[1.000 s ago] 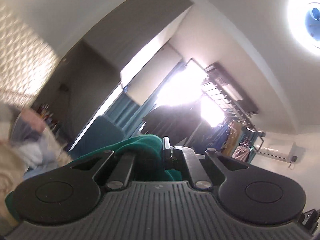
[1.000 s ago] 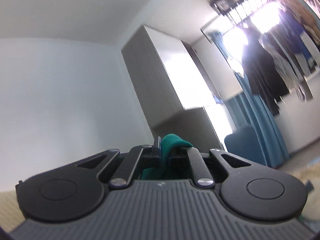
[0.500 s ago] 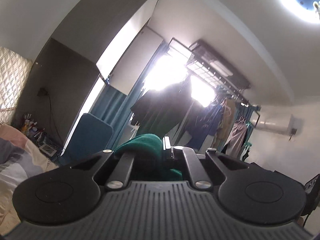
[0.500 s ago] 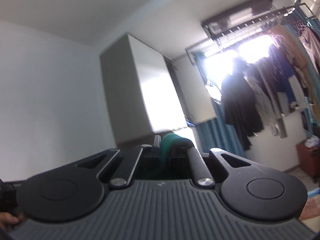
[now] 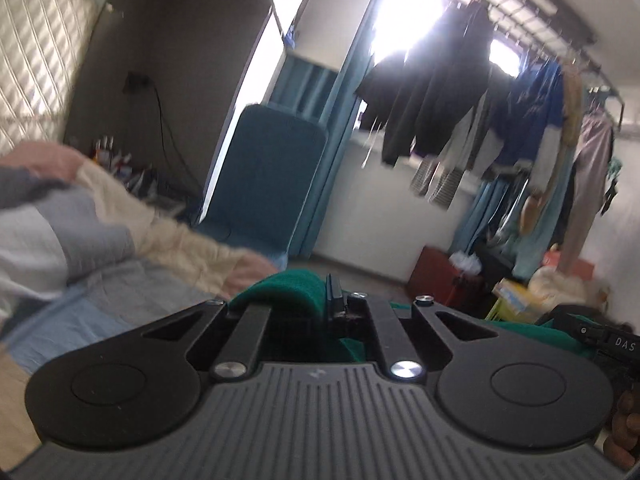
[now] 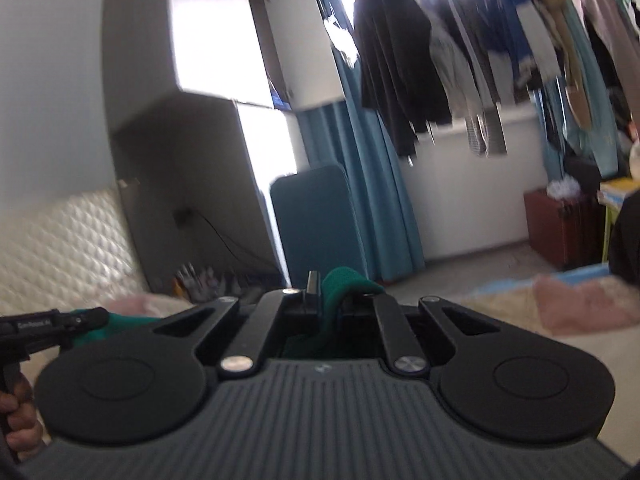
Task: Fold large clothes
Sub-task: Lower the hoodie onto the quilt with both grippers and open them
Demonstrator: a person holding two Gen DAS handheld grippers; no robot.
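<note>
A dark green garment is pinched in my left gripper, bulging up between the shut fingers and trailing off to the right. My right gripper is shut on another part of the same green garment, which also shows at the left of that view beside the other gripper's handle. Both grippers are held up above the bed, level and facing the window wall. The rest of the garment hangs out of sight below.
A pile of bedding and clothes lies on the bed at left, pink fluffy fabric at right. A blue chair, curtains and hanging clothes stand by the window. A red box sits on the floor.
Both grippers have tilted down from facing the ceiling to facing the window wall and bed, still gripping the green garment.
</note>
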